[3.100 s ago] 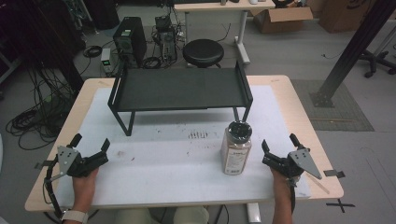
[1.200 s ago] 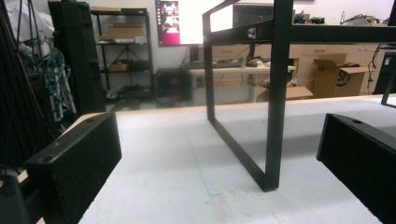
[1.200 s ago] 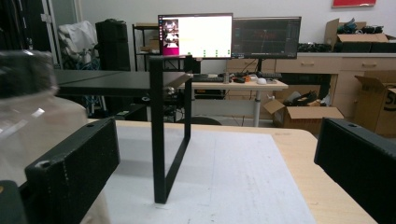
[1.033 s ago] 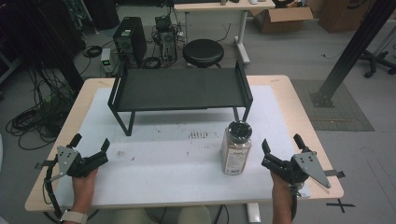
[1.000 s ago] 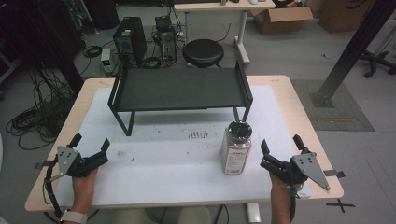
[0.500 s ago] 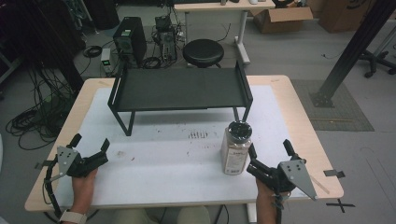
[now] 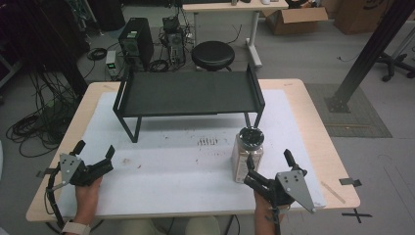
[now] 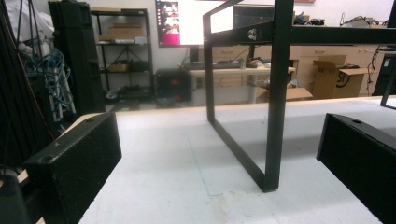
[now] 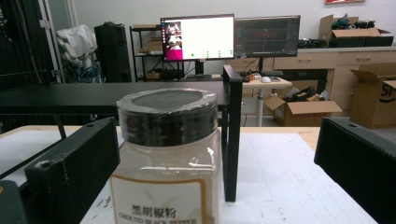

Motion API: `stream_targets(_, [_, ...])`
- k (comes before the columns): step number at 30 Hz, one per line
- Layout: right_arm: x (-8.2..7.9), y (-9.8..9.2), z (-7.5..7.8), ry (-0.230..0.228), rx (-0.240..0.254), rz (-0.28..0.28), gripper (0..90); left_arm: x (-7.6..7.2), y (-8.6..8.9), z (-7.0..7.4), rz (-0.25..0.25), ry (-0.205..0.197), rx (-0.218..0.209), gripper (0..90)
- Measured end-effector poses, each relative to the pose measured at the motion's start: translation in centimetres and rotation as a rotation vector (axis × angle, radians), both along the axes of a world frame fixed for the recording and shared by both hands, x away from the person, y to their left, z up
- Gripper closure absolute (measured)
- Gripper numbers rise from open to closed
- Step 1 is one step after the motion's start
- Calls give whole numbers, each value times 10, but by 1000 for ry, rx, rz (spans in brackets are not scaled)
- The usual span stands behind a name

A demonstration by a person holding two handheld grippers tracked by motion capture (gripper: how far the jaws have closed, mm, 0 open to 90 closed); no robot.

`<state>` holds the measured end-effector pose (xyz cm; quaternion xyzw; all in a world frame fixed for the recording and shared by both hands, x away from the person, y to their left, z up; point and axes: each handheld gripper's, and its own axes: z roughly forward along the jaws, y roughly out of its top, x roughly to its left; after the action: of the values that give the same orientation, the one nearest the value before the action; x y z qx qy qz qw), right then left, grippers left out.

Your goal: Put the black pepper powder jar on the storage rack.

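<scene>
At the table's near right, spread right gripper (image 7: 268, 171) framed the pepper jar (image 7: 247, 153) without grasping; lifting remained; left gripper (image 7: 93, 155) lay spread, idle

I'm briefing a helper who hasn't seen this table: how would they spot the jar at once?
Find the black metal shelf at the back of the white-topped table. Just in front of its right-hand legs stands the jar, upright, with the right gripper open beside it. It is clear plastic with a dark lid and a ground black pepper label.
</scene>
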<state>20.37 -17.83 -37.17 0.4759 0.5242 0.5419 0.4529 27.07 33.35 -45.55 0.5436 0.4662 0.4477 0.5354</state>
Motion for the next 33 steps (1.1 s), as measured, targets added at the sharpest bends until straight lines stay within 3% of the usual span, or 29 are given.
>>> stream_targets(10, [-1, 17, -7, 23, 15, -21, 0, 0, 0, 0, -1, -4, -3, 2])
stream_targets(33, [11, 38, -31, 105, -23, -83, 0, 0, 0, 0, -1, -5, -3, 2])
